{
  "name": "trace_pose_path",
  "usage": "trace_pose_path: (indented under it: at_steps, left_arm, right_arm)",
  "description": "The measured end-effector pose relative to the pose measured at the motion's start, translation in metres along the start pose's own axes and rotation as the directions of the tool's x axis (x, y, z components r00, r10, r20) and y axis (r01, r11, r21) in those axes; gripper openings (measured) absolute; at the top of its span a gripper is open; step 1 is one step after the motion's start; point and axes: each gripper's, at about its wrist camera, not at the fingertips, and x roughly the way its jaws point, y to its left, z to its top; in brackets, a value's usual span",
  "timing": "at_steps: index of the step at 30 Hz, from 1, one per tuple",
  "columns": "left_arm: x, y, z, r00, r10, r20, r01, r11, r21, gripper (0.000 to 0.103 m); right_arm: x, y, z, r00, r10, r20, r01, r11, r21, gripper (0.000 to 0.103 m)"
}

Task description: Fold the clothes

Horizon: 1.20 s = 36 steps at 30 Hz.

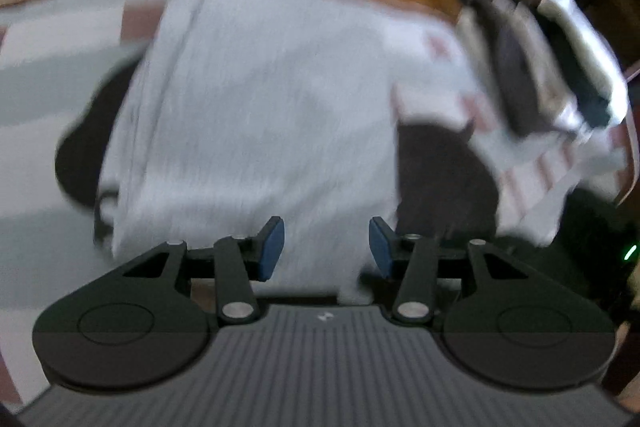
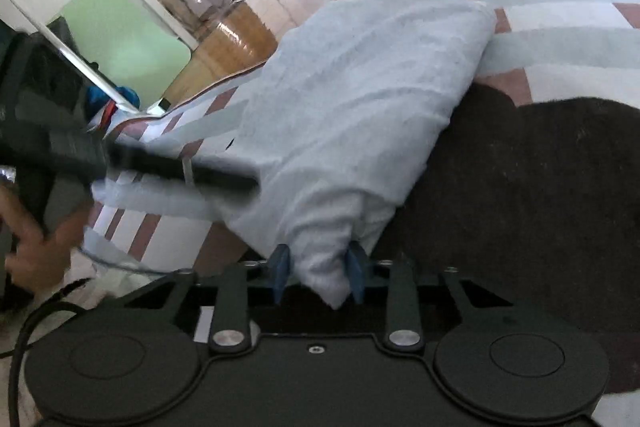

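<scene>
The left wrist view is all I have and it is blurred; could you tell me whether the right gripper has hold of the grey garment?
Observer: Yes, the right gripper is shut on a bunched corner of the grey garment.
Operator: Thank you. Is that corner lifted?
Observer: It seems raised, since the cloth slopes up from the striped sheet to the gripper.
Operator: And what lies under it on that side?
Observer: A dark garment spreads across the sheet beside and partly beneath the grey one. The left gripper is open and grips nothing.
</scene>
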Motion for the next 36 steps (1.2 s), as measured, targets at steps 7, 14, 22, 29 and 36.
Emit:
trace_pose_path:
  at_steps: [7, 14, 22, 29, 36]
  left_arm:
    - [-0.009, 0.027, 0.049, 0.984, 0.156, 0.089, -0.168, 0.975, 0.148, 0.048]
    - [0.018, 0.086, 0.085, 0.995, 0.050, 0.084, -0.061, 0.988, 0.139, 0.049]
    - [0.050, 0.071, 0.097, 0.957, 0.213, 0.196, -0.251, 0.948, 0.194, 0.048]
    - [0.008, 0.094, 0.101, 0.949, 0.163, 0.269, -0.188, 0.980, 0.070, 0.058]
    - [0.041, 0.117, 0.079, 0.999, 0.021, 0.045, -0.023, 0.999, 0.029, 0.077]
  right_arm:
    - [0.006, 0.002, 0.009, 0.950, 0.151, -0.272, -0.140, 0.988, 0.056, 0.011]
    - [-0.027, -0.028, 0.091, 0.999, -0.039, 0.016, 0.038, 0.999, 0.037, 0.058]
    - [0.011, -0.080, 0.128, 0.984, -0.165, 0.068, 0.151, 0.974, 0.170, 0.058]
    - [0.020, -0.100, 0.117, 0.991, -0.098, 0.094, 0.066, 0.953, 0.294, 0.061]
    - [0.035, -0.099, 0.142, 0.973, -0.131, 0.192, 0.072, 0.955, 0.288, 0.026]
